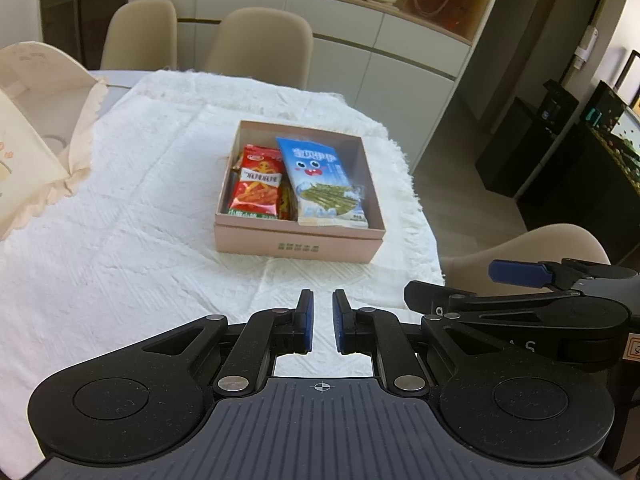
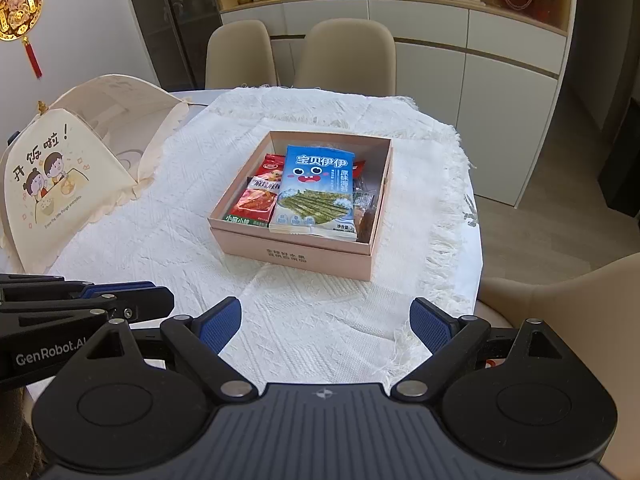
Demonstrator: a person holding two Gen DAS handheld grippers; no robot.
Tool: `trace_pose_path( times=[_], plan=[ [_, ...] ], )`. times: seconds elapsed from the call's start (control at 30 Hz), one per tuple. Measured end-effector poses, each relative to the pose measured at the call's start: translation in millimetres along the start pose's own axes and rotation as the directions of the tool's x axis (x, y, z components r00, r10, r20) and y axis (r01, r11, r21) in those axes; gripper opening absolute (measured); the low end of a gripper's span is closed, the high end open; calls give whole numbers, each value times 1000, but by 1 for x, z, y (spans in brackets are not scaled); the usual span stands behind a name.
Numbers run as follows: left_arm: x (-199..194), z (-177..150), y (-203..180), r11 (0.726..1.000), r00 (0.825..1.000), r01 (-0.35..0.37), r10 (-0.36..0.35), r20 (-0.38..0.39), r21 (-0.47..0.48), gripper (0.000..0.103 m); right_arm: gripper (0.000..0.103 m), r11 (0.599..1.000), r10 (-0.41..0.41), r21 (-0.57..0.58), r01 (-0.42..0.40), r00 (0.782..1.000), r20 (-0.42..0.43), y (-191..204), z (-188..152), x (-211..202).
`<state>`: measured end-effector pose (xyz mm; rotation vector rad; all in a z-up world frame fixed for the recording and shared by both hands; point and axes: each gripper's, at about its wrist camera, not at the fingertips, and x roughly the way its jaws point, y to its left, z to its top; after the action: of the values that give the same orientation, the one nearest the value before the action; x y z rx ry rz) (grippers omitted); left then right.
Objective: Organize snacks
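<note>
Pink cardboard box, square-ish w/ low matte walls and small printed text on the near side, sits mid-surface on a white cloth that's got a woven, crinkly texture and a frayed fringe along the right edge. Inside the box: a glossy blue seaweed snack pack w/ a cartoon face, lying flat on top of the rest, and a shiny red snack pack tucked on its left, partly under it. There's more stuff under/right of the blue one (clear wrappers, something brown) but it's mostly covered, can't tell what it is. Left claw is low over the near part of the cloth, pointing at the box, its blue-padded fingers close together w/ just a narrow gap and nothing between them. Right claw is held at about the same spot on the near side, fingers spread wide apart, nothing in it either; blue pads have a fine ribbed grip texture. Each claw shows up at the edge of the other's cam, so they're side by side, both well short of the box. Off to the left is a cream fabric food cover, tent shaped w/ a ruffled hem and cartoon kids printed on it; cut off by the frame in the left cam. Beige moulded chairs behind the surface, rounded backs.
</note>
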<state>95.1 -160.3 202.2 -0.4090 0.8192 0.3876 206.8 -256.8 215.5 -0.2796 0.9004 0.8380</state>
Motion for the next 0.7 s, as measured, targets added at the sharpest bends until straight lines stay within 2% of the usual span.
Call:
trace_pose_path(
  times=[0.7],
  plan=[
    [1, 0, -2, 1000, 1000, -2, 2, -3, 13, 13, 92, 1000, -11, 25, 10, 1000, 0, 0, -2, -1]
  ],
)
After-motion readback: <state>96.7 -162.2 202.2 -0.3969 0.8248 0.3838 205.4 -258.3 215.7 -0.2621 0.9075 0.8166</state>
